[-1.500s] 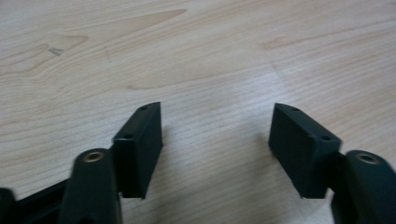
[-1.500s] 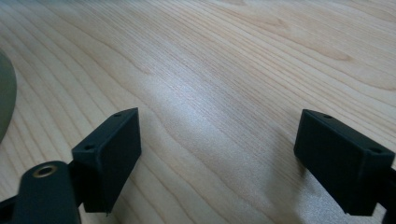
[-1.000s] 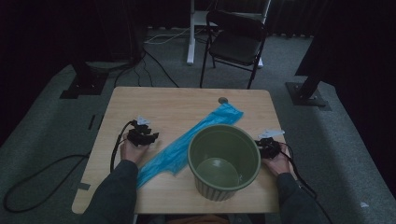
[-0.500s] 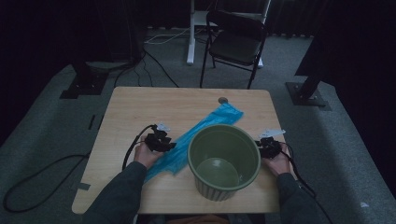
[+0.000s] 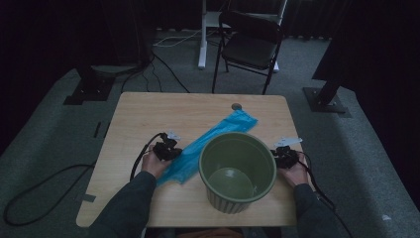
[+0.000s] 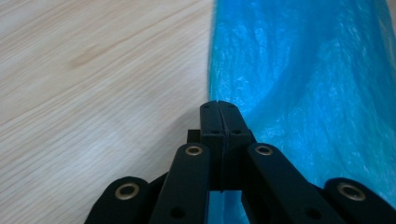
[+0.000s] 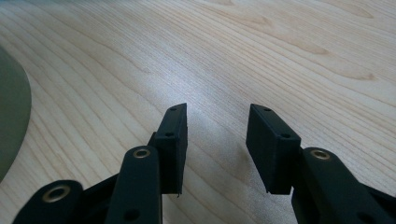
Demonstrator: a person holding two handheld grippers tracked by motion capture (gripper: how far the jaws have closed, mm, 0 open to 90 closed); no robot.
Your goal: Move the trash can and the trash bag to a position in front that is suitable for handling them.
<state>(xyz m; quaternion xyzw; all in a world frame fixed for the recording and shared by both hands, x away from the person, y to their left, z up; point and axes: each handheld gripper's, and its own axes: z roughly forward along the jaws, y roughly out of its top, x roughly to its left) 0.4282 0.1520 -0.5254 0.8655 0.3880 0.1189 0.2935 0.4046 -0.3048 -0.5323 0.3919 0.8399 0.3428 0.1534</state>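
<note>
Blue plastic bag (image 6: 308,84): edge pinched in just-closed left gripper (image 6: 219,108). Right gripper (image 7: 217,122) wide, empty, green bucket (image 5: 237,171) just beside.

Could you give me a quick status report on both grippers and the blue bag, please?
Left gripper just closed, shut at the edge of the blue bag. Right gripper open over bare table. Green bucket sits on the bag's middle.
</note>
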